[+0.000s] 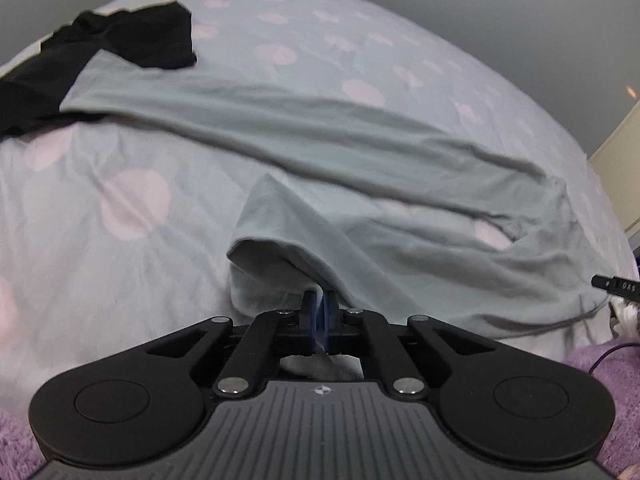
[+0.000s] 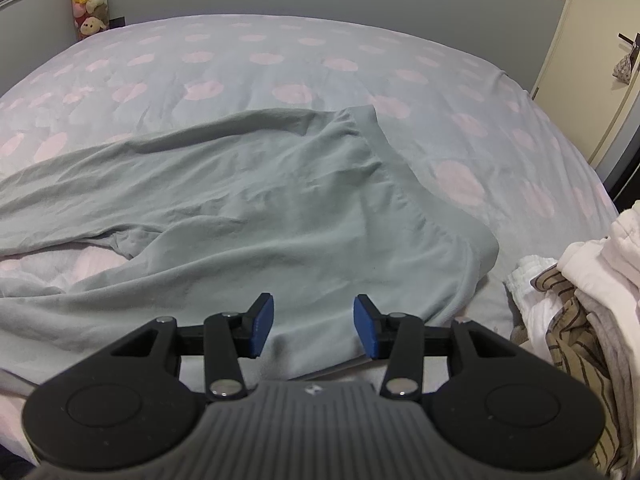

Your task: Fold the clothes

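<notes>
A: What fills the pictures, biggest thing first?

B: A bed point(image 2: 320, 64) under a pale cover with pink dots. Across it lies a pair of grey-green trousers point(image 2: 248, 200), spread loosely and creased, not folded. In my right view the waistband sits toward one o'clock and the legs run off toward nine o'clock.

A: And your two tools?

B: My left gripper point(image 1: 319, 312) has its jaws closed tight on the hem of one trouser leg, which is lifted off the bed in a small tent. My right gripper point(image 2: 314, 328) has its jaws wide apart, holding nothing, low over the cloth near the waist end, with trouser fabric showing between the blue pads.

A: Which step is that?

B: My judgement: a lengthwise fold, bringing the held leg over onto the other. I cannot tell how far that fold has gone. The next move would need the hem kept pinched and carried toward the far leg at eleven o'clock, with my free jaws steadying or gripping the waist.

A: What does each view show alone?

B: Only the left shows the far leg at full length and a black garment point(image 1: 132, 40) at ten o'clock. Only the right shows the waistband, a heap of clothes point(image 2: 580, 312) at three o'clock, and soft toys point(image 2: 90, 0) at eleven o'clock.
</notes>
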`<state>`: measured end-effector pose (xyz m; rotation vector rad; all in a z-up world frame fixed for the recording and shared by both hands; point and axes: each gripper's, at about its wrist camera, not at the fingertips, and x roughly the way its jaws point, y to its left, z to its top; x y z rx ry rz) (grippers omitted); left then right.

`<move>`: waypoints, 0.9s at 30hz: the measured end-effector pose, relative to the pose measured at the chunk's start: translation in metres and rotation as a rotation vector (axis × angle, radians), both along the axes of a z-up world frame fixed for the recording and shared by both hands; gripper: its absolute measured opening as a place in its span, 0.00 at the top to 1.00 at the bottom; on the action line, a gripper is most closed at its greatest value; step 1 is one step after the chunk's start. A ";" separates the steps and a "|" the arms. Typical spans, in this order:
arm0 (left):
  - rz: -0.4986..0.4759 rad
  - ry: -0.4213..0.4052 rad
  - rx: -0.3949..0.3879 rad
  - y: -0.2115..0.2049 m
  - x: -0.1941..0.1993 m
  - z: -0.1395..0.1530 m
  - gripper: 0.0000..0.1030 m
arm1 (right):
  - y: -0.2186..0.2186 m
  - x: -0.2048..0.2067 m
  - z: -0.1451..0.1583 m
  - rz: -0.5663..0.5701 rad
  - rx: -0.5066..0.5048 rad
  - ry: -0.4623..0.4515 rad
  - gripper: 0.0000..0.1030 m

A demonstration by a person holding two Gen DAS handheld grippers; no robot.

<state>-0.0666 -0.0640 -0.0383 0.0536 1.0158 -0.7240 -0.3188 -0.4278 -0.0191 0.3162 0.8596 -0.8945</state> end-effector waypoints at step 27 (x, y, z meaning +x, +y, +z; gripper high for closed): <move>-0.483 -0.226 0.480 0.042 0.021 0.042 0.95 | -0.001 0.001 -0.004 -0.005 0.007 0.024 0.52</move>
